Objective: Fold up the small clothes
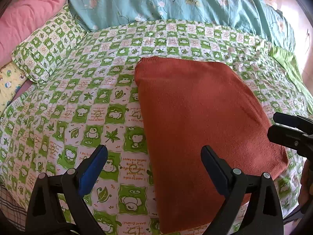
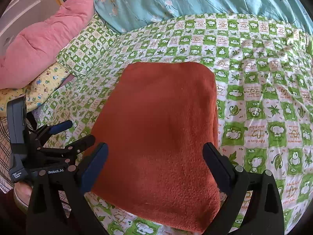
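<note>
Both tools are held released over the bed: the left tool (image 1: pixel 154 152) is spread wide above the left edge of the folded rust-orange cloth (image 1: pixel 197 117), and the right tool (image 2: pixel 155 150) is spread directly above it, nothing grasped. "Robot.AI" is printed on the left tool's body. The cloth is laid flat on the green-and-white checked sheet (image 2: pixel 264 78), where phrases such as "makes me happy" can be read.

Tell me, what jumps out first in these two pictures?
A rust-red cloth lies flat in the middle of a green-and-white checked bedsheet. Two open black grippers, left and right, hover at its near edge, holding nothing. Behind, a pink quilt sits far left beside a turquoise floral one.
</note>
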`<state>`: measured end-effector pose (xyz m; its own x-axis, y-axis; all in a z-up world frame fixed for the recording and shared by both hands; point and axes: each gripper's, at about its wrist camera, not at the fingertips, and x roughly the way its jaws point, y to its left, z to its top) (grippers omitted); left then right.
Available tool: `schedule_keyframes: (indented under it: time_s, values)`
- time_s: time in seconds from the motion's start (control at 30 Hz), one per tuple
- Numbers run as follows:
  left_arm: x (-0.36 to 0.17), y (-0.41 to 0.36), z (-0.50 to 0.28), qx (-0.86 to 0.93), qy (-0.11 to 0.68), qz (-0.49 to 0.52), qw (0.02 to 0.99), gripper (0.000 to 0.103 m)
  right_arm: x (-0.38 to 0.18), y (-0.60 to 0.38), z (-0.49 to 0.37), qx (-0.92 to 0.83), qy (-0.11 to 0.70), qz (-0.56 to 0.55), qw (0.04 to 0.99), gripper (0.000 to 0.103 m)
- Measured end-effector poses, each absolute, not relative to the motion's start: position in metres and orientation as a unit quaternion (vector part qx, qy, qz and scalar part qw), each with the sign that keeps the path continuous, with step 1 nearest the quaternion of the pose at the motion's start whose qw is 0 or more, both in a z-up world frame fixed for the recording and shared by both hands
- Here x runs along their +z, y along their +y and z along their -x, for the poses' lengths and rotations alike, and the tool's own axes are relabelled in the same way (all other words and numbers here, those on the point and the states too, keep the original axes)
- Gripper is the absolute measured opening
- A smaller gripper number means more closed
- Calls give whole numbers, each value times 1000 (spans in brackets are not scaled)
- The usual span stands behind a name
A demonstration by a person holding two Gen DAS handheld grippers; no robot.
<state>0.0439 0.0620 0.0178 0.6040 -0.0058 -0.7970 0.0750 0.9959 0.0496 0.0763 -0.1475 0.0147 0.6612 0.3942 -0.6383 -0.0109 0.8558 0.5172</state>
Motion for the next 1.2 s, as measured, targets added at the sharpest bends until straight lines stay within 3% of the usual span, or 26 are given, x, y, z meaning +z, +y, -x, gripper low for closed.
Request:
schedule_keyframes:
  time_s: [1.2]
  values:
    - [25, 55, -40, -23, 435, -42, 899, 97, 20, -145, -68, 113, 388, -244, 882, 97]
